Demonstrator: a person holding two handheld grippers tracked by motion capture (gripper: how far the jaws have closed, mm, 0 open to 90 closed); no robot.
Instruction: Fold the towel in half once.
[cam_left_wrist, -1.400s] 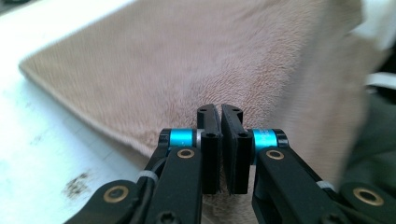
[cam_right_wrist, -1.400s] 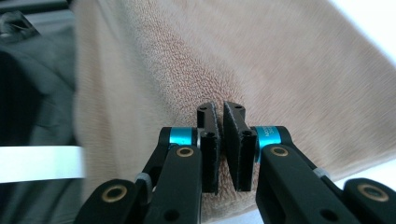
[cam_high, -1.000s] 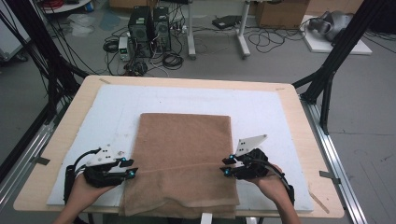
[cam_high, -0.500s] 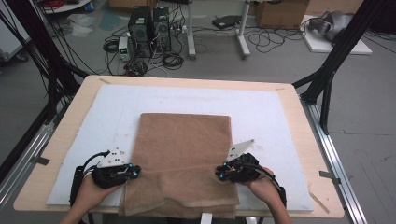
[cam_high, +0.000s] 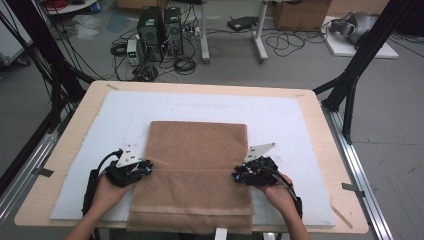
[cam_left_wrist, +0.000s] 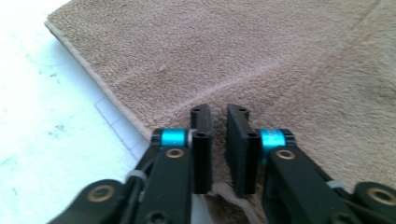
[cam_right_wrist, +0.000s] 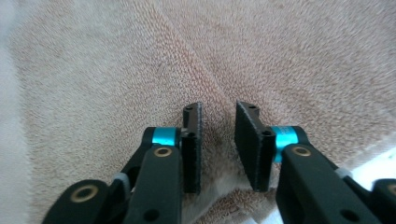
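Note:
A brown towel (cam_high: 200, 145) lies flat on the white mat (cam_high: 300, 120), with a crease running across it between my two grippers. My left gripper (cam_high: 148, 168) sits at the towel's left edge and my right gripper (cam_high: 236, 176) at its right edge. In the left gripper view the jaws (cam_left_wrist: 218, 112) stand a narrow gap apart, pinching the towel (cam_left_wrist: 243, 46) edge. In the right gripper view the gripper (cam_right_wrist: 218, 109) has its jaws a little wider apart, with towel (cam_right_wrist: 289, 56) bunched between them. Creases radiate from both pinch points.
The mat covers most of a wooden table (cam_high: 75, 130). The towel's near hem hangs close to the table's front edge. Black frame legs, computers and cables stand on the floor beyond the table.
Both grippers dipped toward the person, then moved forward a little along the towel's side edges. The crease between them has shifted forward with them.

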